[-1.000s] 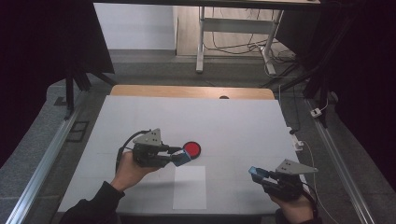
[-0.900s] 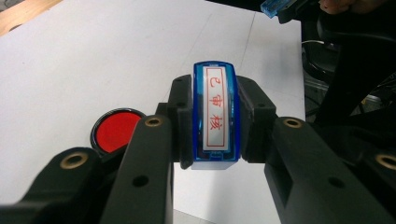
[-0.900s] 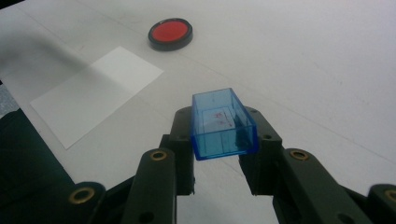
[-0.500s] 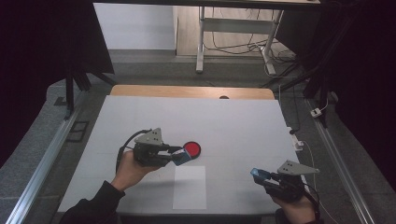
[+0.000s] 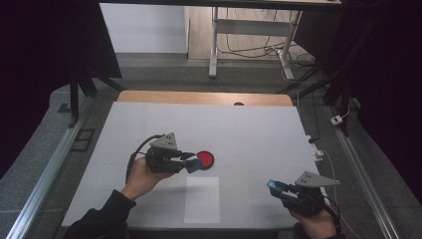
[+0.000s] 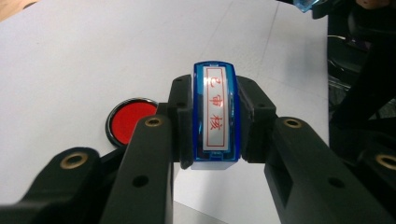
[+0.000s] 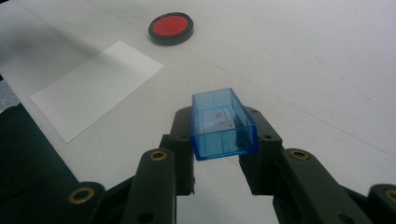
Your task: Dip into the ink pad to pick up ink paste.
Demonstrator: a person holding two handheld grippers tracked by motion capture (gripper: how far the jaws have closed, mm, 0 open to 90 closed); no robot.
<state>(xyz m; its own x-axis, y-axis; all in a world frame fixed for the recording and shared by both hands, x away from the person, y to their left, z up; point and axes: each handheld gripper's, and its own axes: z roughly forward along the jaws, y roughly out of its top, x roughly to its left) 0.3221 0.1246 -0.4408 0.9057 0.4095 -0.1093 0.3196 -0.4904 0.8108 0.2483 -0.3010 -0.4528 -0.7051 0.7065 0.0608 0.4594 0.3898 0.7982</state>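
Stamp: a blue stamp (image 6: 215, 114) with a label of red characters is clamped in the jaws of the left gripper (image 5: 188, 162), held just above the worktop (image 5: 249, 129), left of centre.
Ink pad: a round red ink pad (image 5: 205, 160) in a black rim lies on the worktop, just beside the stamp on its right in the high view.
Cap: a clear blue cap (image 7: 223, 122), open side up, is pinched in the closed jaws of the right gripper (image 5: 276, 187) at the near right, well apart from the stamp.
Paper: a white sheet (image 5: 202, 199) lies flat near the worktop's near edge, between the two hands.
Risk, inking: if the stamp is brought down tilted, the face may be inked unevenly, or the pad may be nudged aside.
Risk, printing: the loose sheet may be dragged or lifted by the stamp, and the print smeared.
Risk, grip: the smooth plastic may slip or twist between the jaws when pressed down.
Risk, cap: the cap is gripped near one end only, so it could be tipped out by a careless move.
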